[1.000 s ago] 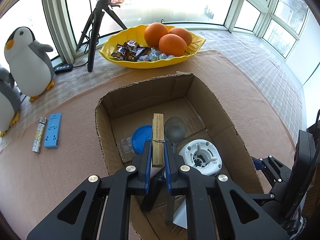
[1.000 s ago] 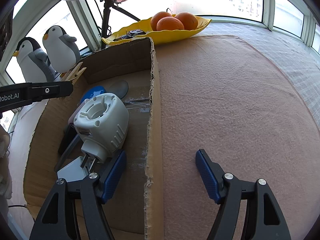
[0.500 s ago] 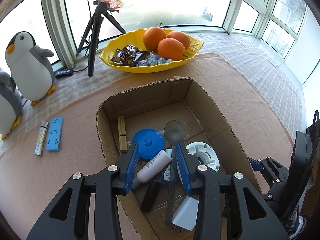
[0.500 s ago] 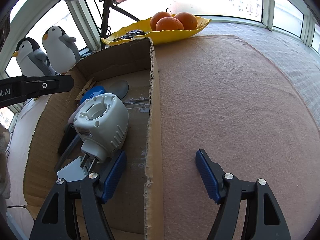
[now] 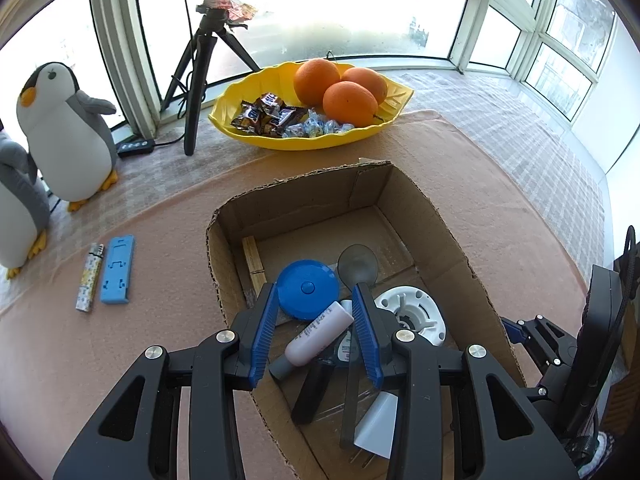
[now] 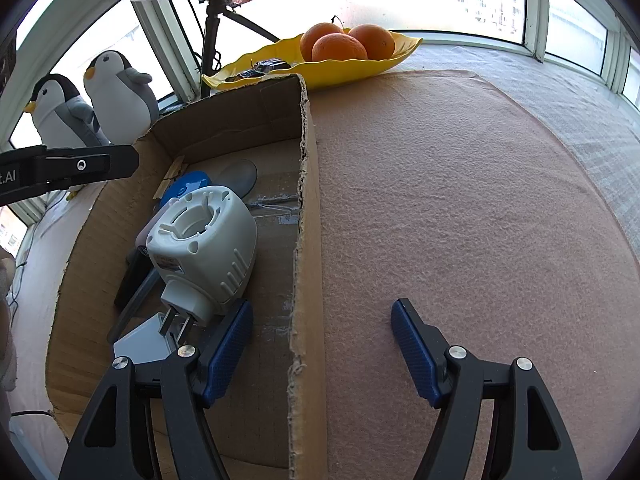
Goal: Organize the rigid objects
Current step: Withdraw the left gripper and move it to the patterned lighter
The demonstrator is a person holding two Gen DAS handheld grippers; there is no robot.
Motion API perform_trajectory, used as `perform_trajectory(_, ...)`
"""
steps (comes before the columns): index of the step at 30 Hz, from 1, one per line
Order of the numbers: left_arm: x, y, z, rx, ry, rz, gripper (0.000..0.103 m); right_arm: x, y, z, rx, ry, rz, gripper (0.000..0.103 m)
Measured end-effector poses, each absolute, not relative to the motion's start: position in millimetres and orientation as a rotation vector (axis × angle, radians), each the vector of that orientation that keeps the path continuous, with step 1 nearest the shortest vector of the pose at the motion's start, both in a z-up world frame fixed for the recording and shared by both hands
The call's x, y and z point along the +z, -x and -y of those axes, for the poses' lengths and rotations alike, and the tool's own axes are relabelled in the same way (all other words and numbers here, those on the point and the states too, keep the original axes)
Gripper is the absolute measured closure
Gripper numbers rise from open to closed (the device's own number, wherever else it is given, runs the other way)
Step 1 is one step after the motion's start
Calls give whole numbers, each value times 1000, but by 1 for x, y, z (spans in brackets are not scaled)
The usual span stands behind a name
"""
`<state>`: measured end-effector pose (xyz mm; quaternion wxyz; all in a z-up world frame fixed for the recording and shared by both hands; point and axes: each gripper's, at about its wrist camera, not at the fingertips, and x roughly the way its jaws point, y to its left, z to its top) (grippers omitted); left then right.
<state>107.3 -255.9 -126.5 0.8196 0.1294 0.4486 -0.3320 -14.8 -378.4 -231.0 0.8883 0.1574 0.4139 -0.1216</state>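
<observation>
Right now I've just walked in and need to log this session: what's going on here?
A person with a handheld gripper in each hand is sorting small items into a cardboard box. The left gripper is open and empty above the box, where a wooden clothespin lies along the left wall. The right gripper is open, straddling the box's right wall. A lighter and blue holder remain on the mat outside.

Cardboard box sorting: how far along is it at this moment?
Mostly done. The cardboard box already holds a wooden clothespin, blue round case, pink tube, spoon and white plug-in device. Nothing is in hand: the left gripper and right gripper are both open. Left outside on the mat: a lighter and blue holder.
</observation>
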Motion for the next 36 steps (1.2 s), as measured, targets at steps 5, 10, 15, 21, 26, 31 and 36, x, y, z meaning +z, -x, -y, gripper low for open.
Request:
perform_trajectory(5,-124,-112,247,-696,-269,-948,66,-232,15,379,-256,-326,-862,35)
perform_trajectory(10,-122,-119,235,-677,-262,-938,66,-232,14,379,-260,-317,-870,35)
perform_trajectory(15,-123,-136,209,-626,-232,-938,66,-231,13,378,-265,-311,-877,35)
perform_trajectory(21,-133,-167,164,-527,-217,-954,66,-230,11,377,-269,-304,-884,35)
perform_trajectory(26,-145,-195,125,-442,-204,-982,66,-230,10,377,-270,-297,-889,35)
perform_trajectory(31,-157,-218,98,-387,-215,-1007,66,-231,10,377,-272,-294,-892,35)
perform_trajectory(36,-164,-240,88,-380,-226,-1024,66,-231,9,377,-275,-291,-897,35)
